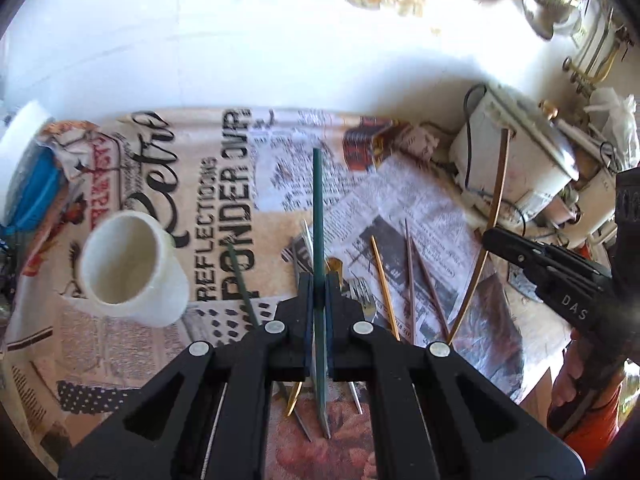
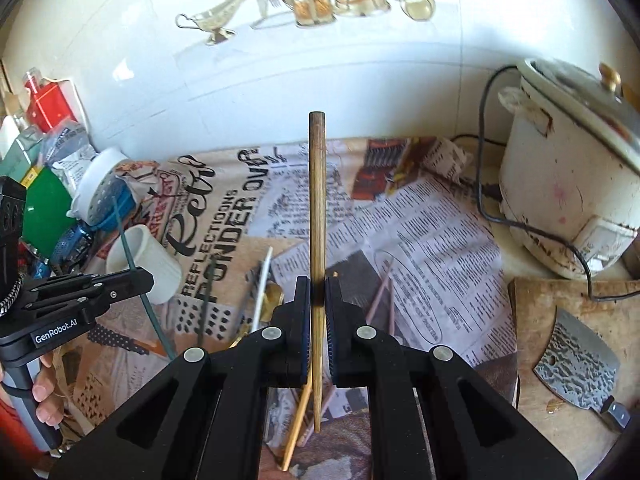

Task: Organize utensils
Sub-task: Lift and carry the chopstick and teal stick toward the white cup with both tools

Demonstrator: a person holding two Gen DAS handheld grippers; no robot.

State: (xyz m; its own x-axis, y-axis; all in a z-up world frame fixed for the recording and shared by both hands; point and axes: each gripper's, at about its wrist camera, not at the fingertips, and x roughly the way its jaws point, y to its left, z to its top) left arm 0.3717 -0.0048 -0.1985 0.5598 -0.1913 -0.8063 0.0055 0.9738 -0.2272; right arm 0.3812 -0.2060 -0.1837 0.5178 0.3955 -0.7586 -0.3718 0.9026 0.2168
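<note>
My left gripper is shut on a dark green chopstick, held upright above the newspaper-covered counter. My right gripper is shut on a brown wooden chopstick, also upright. A white cup stands left of the left gripper; it also shows in the right wrist view. Loose utensils lie on the paper below: a second green chopstick, a fork, a yellow chopstick and two brown chopsticks. The right gripper shows in the left view, the left gripper in the right view.
A white rice cooker with its cord stands at the right. A cleaver lies on a wooden board. Bottles, bags and a white strainer crowd the left. The tiled wall is behind.
</note>
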